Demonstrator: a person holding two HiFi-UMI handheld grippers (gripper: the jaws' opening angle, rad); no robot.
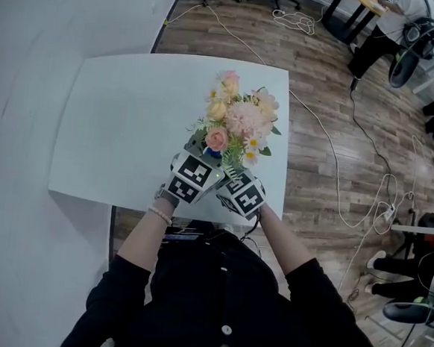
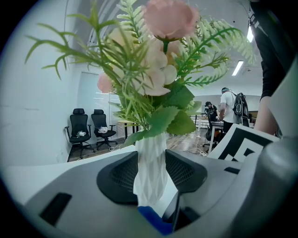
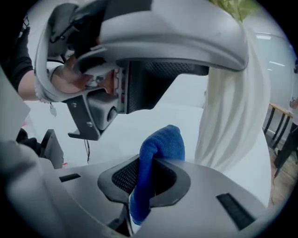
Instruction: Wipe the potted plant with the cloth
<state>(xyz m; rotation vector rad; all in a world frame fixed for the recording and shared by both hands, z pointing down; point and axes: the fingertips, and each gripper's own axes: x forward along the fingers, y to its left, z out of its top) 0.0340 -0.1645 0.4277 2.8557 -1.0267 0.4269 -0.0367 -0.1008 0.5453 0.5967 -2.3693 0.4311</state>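
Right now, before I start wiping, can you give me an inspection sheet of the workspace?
Surface: white table, only the plant on it.
Job's things: potted plant, flowers and fern leaves in a white faceted vase, near the table's near edge; blue cloth.
Clutter: nothing seen on the table.
Grippers: left claw closed on the vase; right claw closed on the blue cloth, close beside the vase.
Cables: white cables on the floor beyond and to the right of the table; none on the table.
Surroundings: wooden floor, two office chairs, people at desks behind.
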